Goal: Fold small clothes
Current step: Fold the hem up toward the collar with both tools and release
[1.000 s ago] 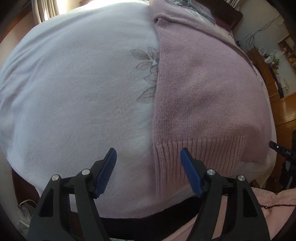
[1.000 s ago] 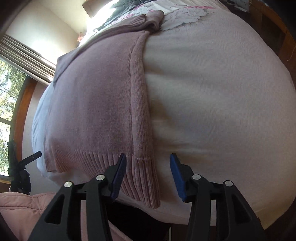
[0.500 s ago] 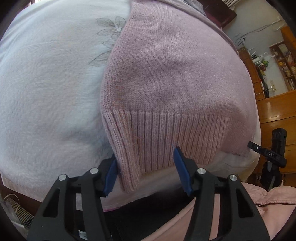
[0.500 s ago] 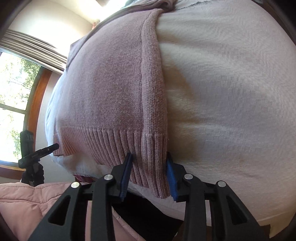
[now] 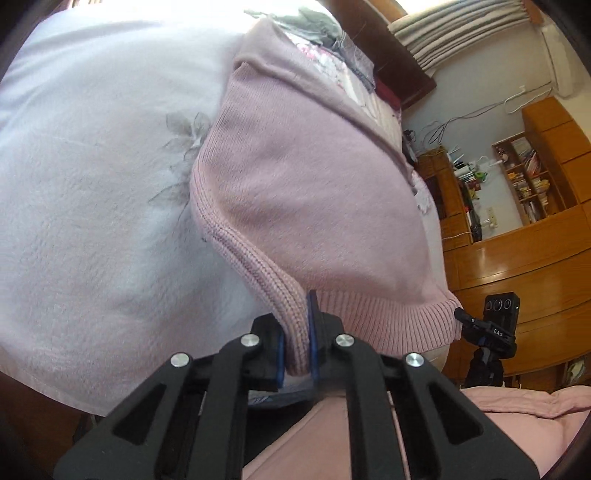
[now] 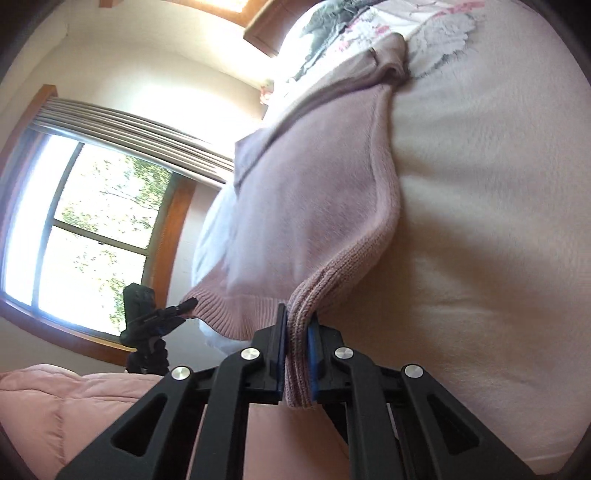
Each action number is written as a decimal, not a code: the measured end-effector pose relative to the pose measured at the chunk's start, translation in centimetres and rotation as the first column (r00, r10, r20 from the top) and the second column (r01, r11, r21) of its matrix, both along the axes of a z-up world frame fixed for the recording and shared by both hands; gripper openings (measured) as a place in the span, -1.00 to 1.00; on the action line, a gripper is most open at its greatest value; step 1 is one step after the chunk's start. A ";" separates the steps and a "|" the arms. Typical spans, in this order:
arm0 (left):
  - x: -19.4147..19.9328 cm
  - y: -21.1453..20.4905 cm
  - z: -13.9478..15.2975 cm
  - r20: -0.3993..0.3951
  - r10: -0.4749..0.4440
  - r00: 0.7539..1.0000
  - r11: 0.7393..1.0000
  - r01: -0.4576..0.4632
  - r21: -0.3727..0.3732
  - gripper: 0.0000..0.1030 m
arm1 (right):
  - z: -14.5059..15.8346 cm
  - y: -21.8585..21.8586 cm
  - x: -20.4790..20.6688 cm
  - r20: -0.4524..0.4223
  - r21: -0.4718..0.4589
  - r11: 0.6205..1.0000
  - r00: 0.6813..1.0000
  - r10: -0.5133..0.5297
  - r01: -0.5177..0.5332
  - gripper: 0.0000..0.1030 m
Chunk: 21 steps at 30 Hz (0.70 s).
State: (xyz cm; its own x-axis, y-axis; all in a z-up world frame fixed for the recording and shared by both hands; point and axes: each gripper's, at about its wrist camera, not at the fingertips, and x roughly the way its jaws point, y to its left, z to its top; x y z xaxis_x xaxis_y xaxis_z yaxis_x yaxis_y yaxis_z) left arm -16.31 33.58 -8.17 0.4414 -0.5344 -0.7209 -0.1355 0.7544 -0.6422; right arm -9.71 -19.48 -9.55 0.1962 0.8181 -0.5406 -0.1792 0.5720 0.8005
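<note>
A pink knitted sweater (image 5: 314, 192) lies lengthwise on a white bedspread (image 5: 92, 184), its ribbed hem toward me. My left gripper (image 5: 297, 341) is shut on the hem's left corner and holds it raised off the bed. In the right wrist view the same sweater (image 6: 306, 206) stretches away, and my right gripper (image 6: 297, 354) is shut on the hem's right corner, also lifted. The ribbed hem (image 6: 240, 314) sags between the two corners. The far end of the sweater is bunched near the floral pillows.
A camera on a tripod (image 5: 495, 332) stands right of the bed beside wooden shelving (image 5: 524, 177); another camera on a tripod (image 6: 147, 321) stands by the window (image 6: 85, 229). A pink quilted garment (image 6: 55, 406) on the person fills the bottom. Floral pillows (image 6: 369, 33) lie at the bed's head.
Both grippers went from open around the hem corners to shut on them, then lifted the corners off the bed, tilting the views upward.
</note>
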 end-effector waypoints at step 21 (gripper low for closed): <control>17.9 6.3 -2.0 0.006 0.147 0.989 0.989 -0.147 -0.003 -0.84 | -3.4 2.7 21.4 -0.092 -0.086 0.993 0.992 -0.091 0.083 -0.82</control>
